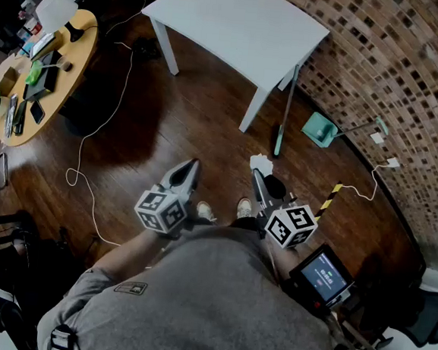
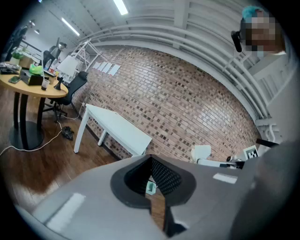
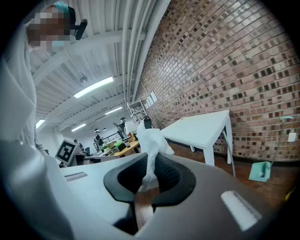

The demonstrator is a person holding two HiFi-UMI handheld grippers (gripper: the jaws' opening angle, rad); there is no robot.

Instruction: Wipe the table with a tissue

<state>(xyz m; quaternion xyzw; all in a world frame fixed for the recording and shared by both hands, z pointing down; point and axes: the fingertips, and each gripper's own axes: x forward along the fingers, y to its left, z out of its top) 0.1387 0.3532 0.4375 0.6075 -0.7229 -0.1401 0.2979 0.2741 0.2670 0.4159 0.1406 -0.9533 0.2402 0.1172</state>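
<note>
The white table [image 1: 239,27] stands far ahead by the brick wall, well beyond both grippers; it also shows in the left gripper view [image 2: 117,127] and the right gripper view [image 3: 201,129]. My right gripper [image 1: 258,175] is shut on a crumpled white tissue [image 1: 261,163], which sticks up between its pads [image 3: 151,140]. My left gripper [image 1: 191,166] hangs beside it, shut with nothing in it [image 2: 152,161]. Both are held over the wooden floor in front of the person's body. From the left gripper view, the right gripper [image 2: 225,163] and its tissue [image 2: 201,152] show at the right.
A round wooden table [image 1: 45,71] crowded with clutter is at the left. Cables trail across the dark floor [image 1: 89,174]. A green dustpan [image 1: 320,130] and a broom handle [image 1: 285,115] lean near the table's right legs. A small screen device [image 1: 323,275] sits by the person's right side.
</note>
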